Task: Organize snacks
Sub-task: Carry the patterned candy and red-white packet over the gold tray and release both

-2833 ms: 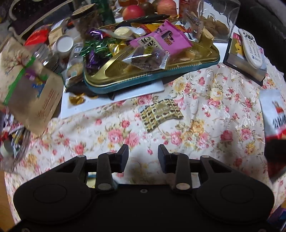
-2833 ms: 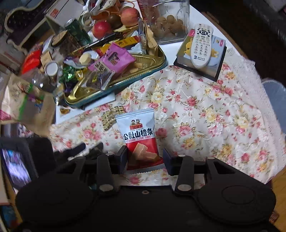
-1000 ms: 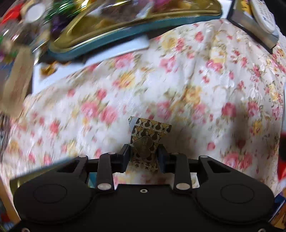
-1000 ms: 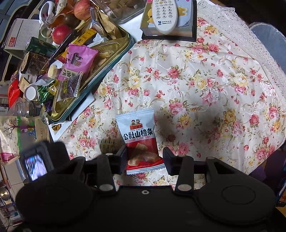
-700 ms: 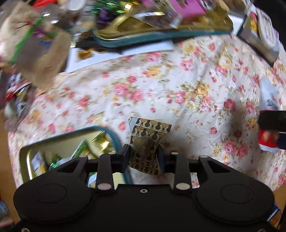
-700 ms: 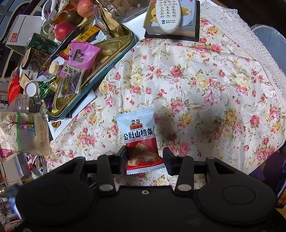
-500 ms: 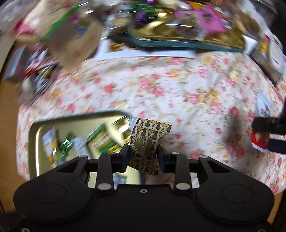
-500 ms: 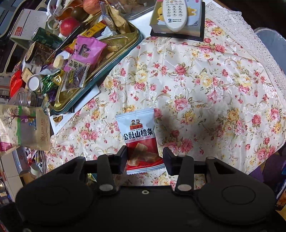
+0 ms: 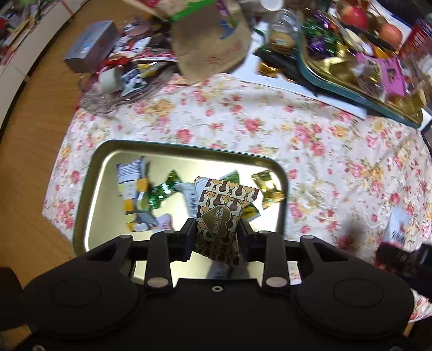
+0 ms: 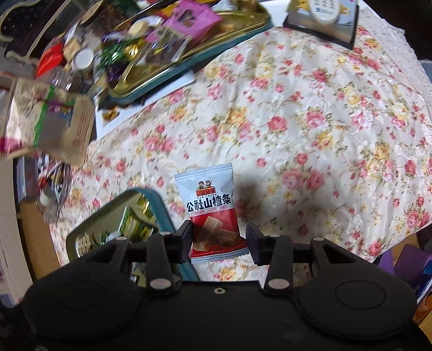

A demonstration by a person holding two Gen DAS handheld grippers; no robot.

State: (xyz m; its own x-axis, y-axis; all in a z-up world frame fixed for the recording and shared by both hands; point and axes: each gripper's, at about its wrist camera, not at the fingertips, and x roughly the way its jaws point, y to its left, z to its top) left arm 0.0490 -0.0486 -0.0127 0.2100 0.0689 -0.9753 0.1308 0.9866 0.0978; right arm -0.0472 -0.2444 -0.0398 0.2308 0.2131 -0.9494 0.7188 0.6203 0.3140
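My left gripper is shut on a brown and gold patterned snack packet, which hangs over a shiny tin tray. Several wrapped candies lie in that tray. My right gripper is shut on a red and white snack packet, held above the floral tablecloth. The same tin tray lies just left of it, low in the right wrist view. In the left wrist view, the right gripper's dark body shows at the right edge.
A gold tray with a teal rim heaped with snacks lies at the far side, also the gold tray. A brown paper bag, jars and wrappers crowd the far left. A remote on a box lies far right.
My left gripper has risen and swung with its packet from over the cloth to above the tin tray. My right gripper has carried its packet leftward, so the tin's edge has come into view.
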